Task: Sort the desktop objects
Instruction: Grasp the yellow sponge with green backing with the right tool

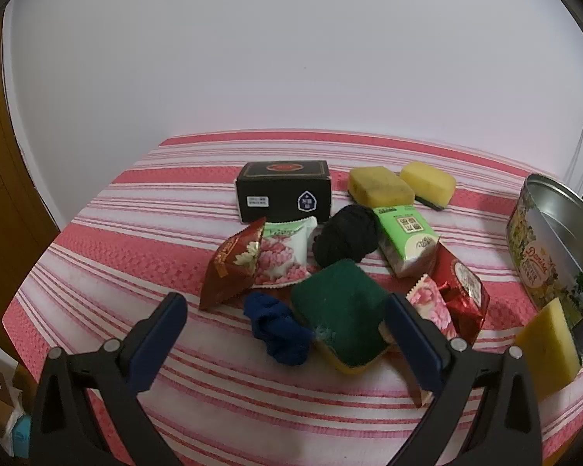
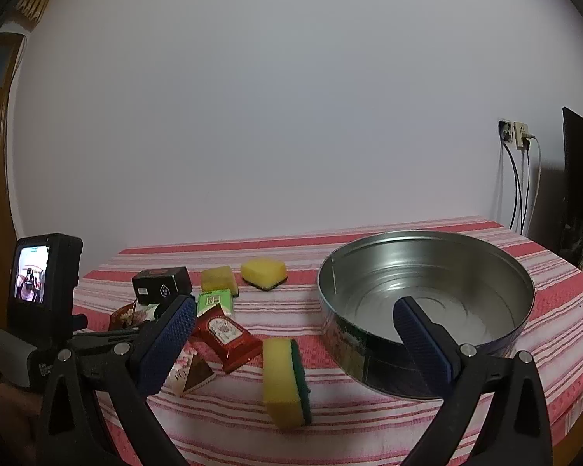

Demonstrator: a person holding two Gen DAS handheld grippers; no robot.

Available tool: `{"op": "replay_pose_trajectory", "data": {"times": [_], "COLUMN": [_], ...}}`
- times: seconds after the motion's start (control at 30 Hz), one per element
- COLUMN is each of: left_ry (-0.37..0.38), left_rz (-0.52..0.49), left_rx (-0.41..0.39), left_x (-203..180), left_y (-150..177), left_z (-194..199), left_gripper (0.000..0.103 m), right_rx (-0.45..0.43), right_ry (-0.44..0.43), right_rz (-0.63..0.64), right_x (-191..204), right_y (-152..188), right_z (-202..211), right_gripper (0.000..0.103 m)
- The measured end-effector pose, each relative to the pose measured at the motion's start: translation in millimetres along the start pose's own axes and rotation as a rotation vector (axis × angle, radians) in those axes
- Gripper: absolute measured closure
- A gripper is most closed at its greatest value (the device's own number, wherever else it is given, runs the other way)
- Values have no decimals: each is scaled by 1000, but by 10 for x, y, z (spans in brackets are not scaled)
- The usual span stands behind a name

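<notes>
The left gripper hangs over the near edge of the table with its jaws spread wide and nothing caught between them; its blue pads flank a crumpled blue cloth and a green-topped sponge lying flat on the striped tablecloth, without touching either. Just beyond those sit a dark red snack packet, a white packet with pink flowers partly under it, and a black ball of yarn. A green tissue pack leans beside the yarn, with a shiny red packet near it toward the right. Farther back stand a black box and two yellow sponges, close together. The right gripper is likewise released, jaws wide and empty, held higher and more level. Between its fingers, on the cloth, a yellow and green sponge stands on its edge, apart from both pads. The right pad shows in front of a round metal tin, which is empty inside and sits just beside that upright sponge. At the left of this view, a hand grips the other tool, whose small screen glows.
</notes>
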State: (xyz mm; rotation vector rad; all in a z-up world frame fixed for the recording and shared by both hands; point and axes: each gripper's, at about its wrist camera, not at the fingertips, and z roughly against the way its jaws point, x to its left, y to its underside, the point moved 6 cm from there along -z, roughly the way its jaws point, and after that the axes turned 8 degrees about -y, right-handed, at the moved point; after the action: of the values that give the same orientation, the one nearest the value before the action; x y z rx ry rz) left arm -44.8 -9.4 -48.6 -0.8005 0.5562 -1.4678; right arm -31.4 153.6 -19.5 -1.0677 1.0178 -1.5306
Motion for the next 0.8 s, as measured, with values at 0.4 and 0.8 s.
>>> {"op": "replay_pose_trajectory", "data": {"times": [0.4,0.8], "left_ry": [3,9], "left_rz": [0,-13], "left_rx": [-1,-22], "left_x": [7,172], "left_y": [31,77], "left_z": [29,49], "left_gripper": [0,0], "right_rx": [50,132], "right_ry": [-18,-49], "right_rz": [5,14], "right_x": [11,47], "right_y": [127,250], "right_z": [-38,-193], "right_gripper": [1,9]}}
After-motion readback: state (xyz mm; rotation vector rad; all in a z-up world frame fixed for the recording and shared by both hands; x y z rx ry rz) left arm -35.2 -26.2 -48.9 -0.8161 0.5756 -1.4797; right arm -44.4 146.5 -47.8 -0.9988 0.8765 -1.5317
